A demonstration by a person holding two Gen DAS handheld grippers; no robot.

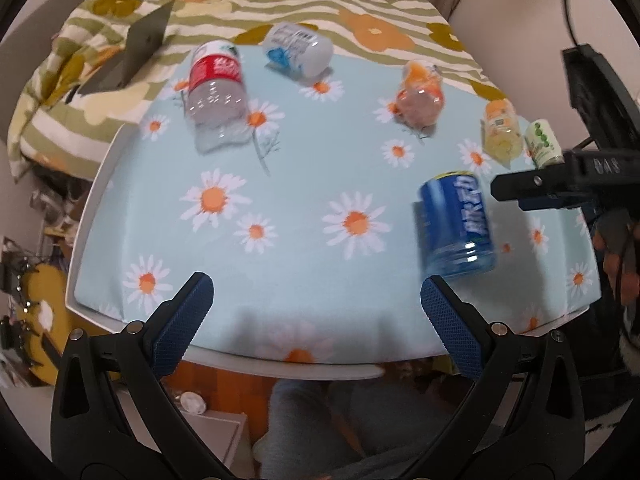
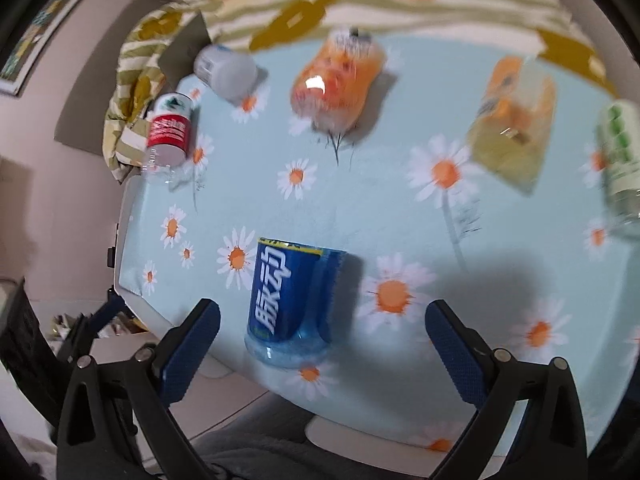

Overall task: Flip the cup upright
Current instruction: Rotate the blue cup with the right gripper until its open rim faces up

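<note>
Several cut-bottle cups stand on a daisy-print table. A blue cup with white characters stands near the front right; in the right wrist view it is just ahead of my right gripper, a little left of centre between the open fingers. Further back are a red-label clear cup, a white-and-blue cup, an orange cup, a yellow-orange cup and a green-white cup. My left gripper is open and empty over the table's front edge. My right gripper also shows from the side in the left wrist view.
The table's white rim drops off at the left and front. A striped floral blanket lies behind the table, with a grey laptop on it at the back left. A black monitor stands at the right.
</note>
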